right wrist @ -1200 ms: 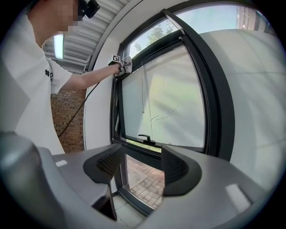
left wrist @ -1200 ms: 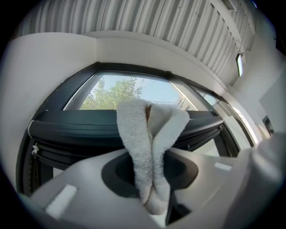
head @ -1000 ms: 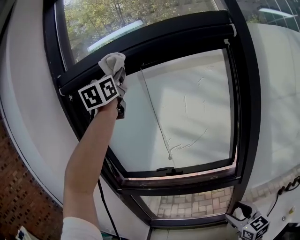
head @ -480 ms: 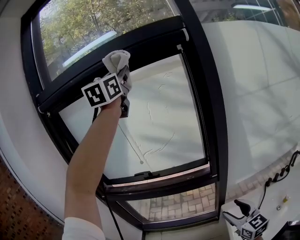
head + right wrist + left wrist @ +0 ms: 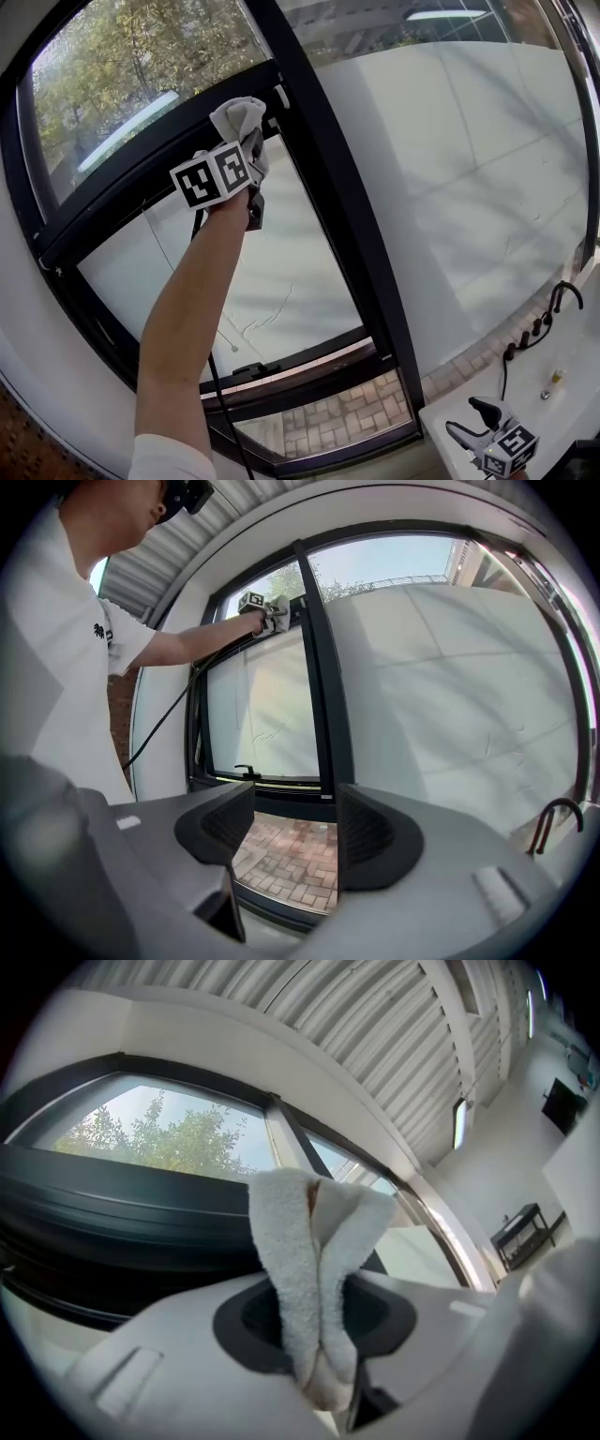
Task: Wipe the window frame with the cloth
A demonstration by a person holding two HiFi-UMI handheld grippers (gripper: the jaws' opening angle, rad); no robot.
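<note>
The task looks mid-way: the left gripper (image 5: 249, 142) is raised high against the window frame (image 5: 141, 178), its jaws clamped tight on a folded white cloth (image 5: 239, 116), whose free end sticks up past the tips and presses on the black upper crossbar just where it meets the upright post (image 5: 323, 216). In the left gripper view the cloth (image 5: 314, 1260) fills the gap between the jaws, with the dark bar right behind it. The right gripper (image 5: 476, 419) hangs low at the bottom right, well apart from the frame, its jaws open with nothing between them; only brick paving beyond the lower pane shows through the gap. Judging from this, the crossbar is near the end of its pass, while the post, the lower rail (image 5: 291, 361) and the left side seem left to do; no picture shows how clean any part is. Compared with a second ago, the cloth has travelled rightward along the crossbar from nearer its left part to its right end, and the right gripper has stayed down.
</note>
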